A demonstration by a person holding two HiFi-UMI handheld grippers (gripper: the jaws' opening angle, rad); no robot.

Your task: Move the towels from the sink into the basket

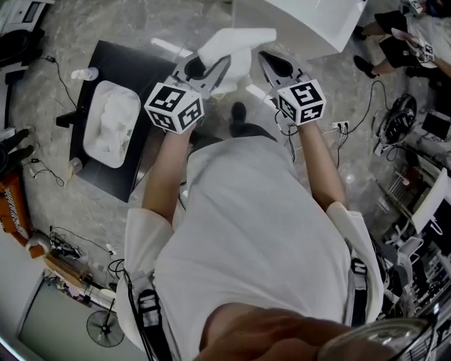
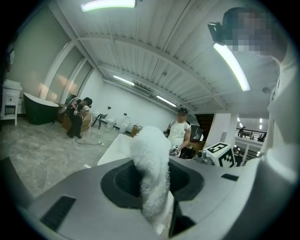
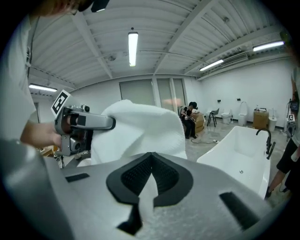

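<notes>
Towel point(image 1: 232, 46), white, hangs stretched between the two grippers at 12 o'clock in the head view, ahead of the person's chest. The left gripper point(image 1: 213, 70) holds its 9 o'clock end and the right gripper point(image 1: 268, 62) its 3 o'clock end. More white towels point(image 1: 116, 123) lie in the sink point(image 1: 90, 137), set in a black counter point(image 1: 106, 63) at about 10 o'clock, well apart from the held one. A white bathtub point(image 1: 310, 21) sits at 1 o'clock. In the left gripper view the claw pinches a fluffy fold of the towel, which rises from 6 o'clock up the middle. The right gripper's marker cube point(image 2: 220, 154) shows at 4 o'clock, and a standing person point(image 2: 180, 133) is just right of centre. In the right gripper view the claw is pressed on a thin edge of the towel at 6 o'clock. The cloth billows up toward the centre, with the left gripper at 9 o'clock and the bathtub at 4 o'clock.
</notes>
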